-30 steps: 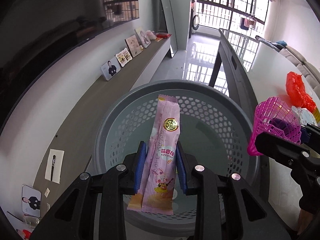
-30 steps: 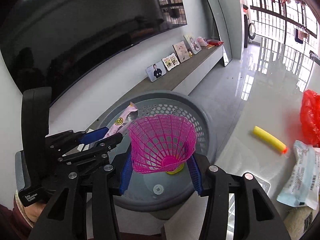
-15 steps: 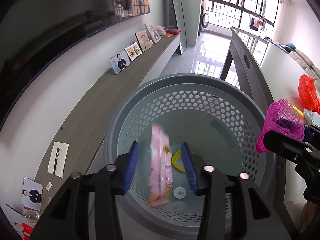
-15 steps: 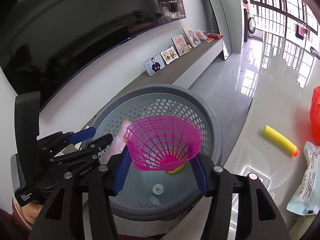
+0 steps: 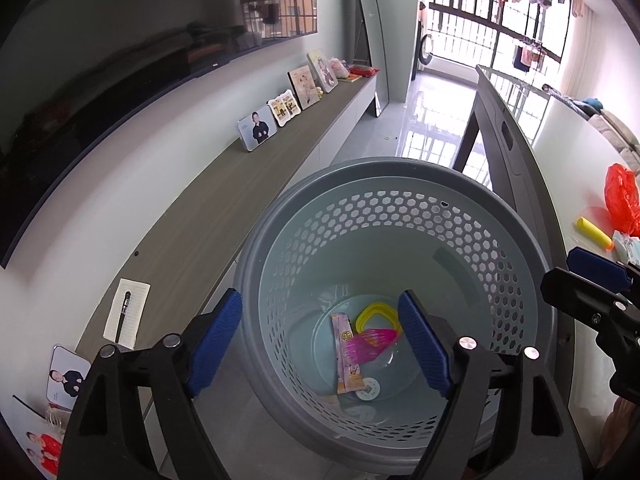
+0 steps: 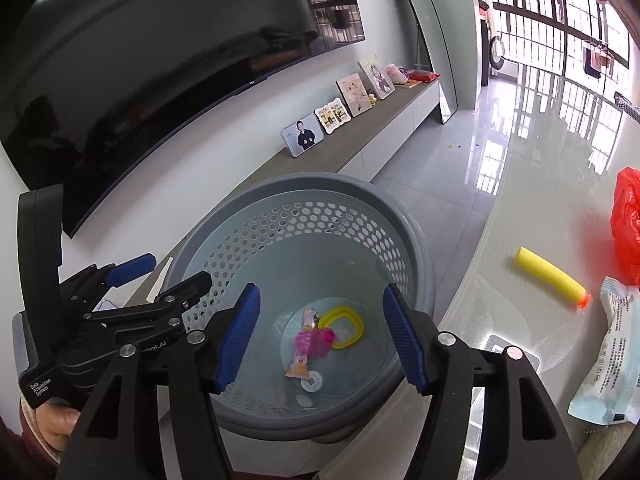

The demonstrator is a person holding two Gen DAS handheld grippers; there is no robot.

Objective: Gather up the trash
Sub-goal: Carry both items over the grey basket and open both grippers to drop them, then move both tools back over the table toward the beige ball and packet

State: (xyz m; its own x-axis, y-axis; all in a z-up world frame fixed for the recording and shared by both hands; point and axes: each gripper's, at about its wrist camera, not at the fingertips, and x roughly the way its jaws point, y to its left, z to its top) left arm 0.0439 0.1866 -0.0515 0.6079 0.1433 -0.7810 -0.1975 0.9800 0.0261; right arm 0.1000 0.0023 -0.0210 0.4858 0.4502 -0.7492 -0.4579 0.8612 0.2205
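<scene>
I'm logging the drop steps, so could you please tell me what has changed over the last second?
Both hand-held grippers let go. The left hand-held gripper opened and its pink snack wrapper fell to the bottom of the grey basket. The right hand-held gripper opened and the pink shuttlecock dropped beside it. The yellow ring, yellow foam dart and red bag stayed put.

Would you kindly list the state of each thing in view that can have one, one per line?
left gripper: open, holding nothing, above the bin
right gripper: open, holding nothing, above the bin
grey bin: upright, holding trash at its bottom
pink snack wrapper: lying flat in the bin
pink shuttlecock: on its side in the bin
yellow ring: lying in the bin
yellow foam dart: lying on the table
red plastic bag: crumpled on the table
</scene>
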